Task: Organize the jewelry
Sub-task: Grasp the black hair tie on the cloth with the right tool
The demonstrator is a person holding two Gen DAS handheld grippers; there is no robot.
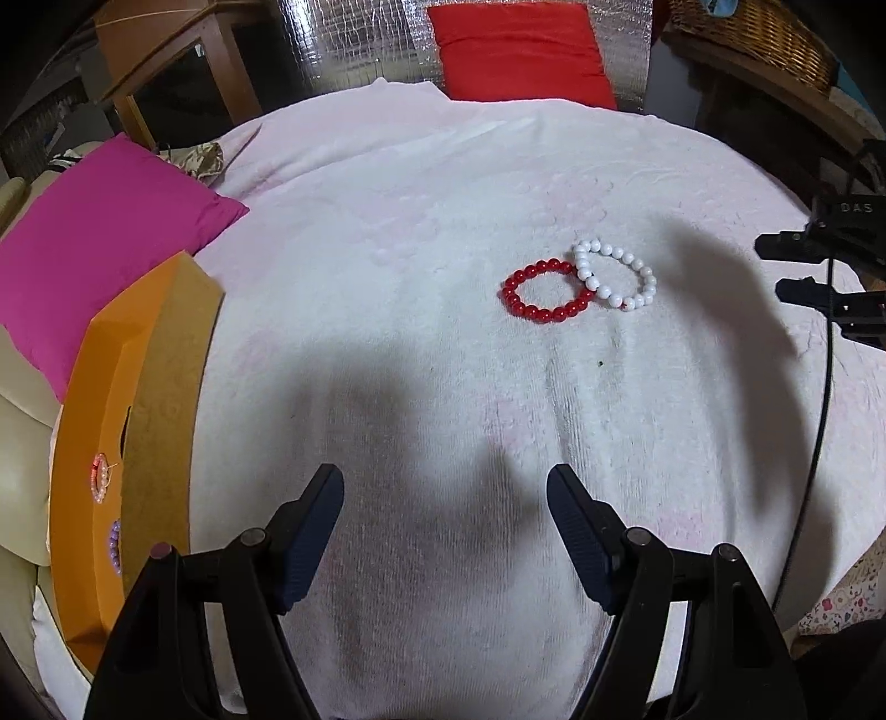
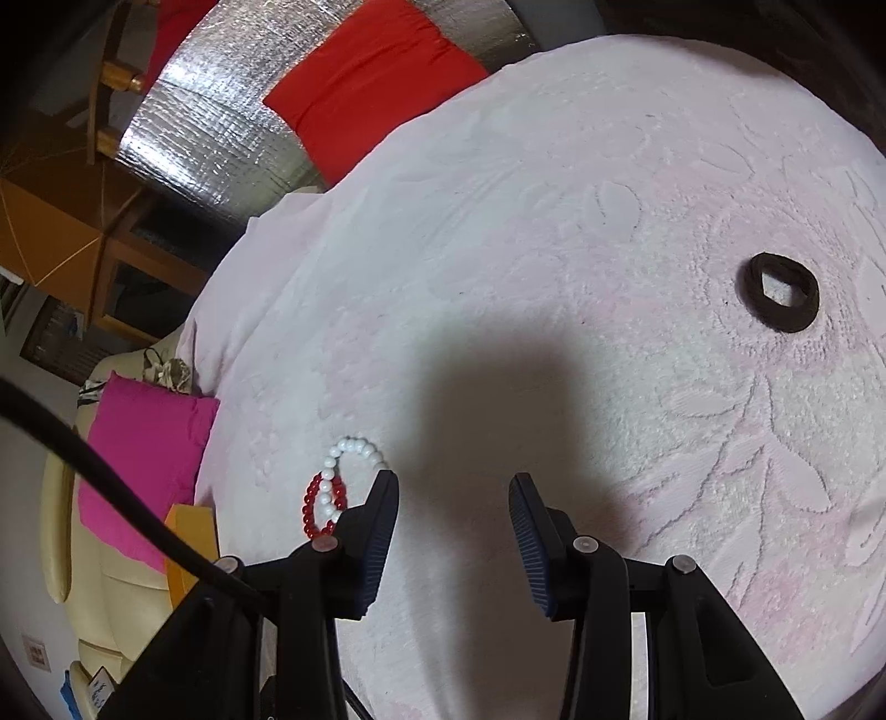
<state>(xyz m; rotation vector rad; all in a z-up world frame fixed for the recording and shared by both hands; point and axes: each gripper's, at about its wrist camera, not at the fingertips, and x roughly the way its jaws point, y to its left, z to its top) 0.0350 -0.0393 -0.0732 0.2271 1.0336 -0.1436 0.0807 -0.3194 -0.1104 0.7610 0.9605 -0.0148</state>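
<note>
A red bead bracelet (image 1: 544, 291) and a white bead bracelet (image 1: 620, 275) lie touching on the pale pink towel (image 1: 421, 232). An orange box (image 1: 105, 443) at the left edge holds a pink-red bracelet (image 1: 99, 476) and a purple one (image 1: 115, 545). My left gripper (image 1: 446, 498) is open and empty, well short of the bracelets. My right gripper (image 2: 454, 504) is open and empty; both bracelets (image 2: 332, 493) lie just left of its left finger. It also shows at the right edge of the left wrist view (image 1: 803, 266).
A dark brown hair tie (image 2: 781, 291) lies on the towel far right. A magenta cushion (image 1: 105, 243) sits beyond the orange box, a red cushion (image 1: 520, 52) at the back. A black cable (image 1: 819, 421) hangs at the right.
</note>
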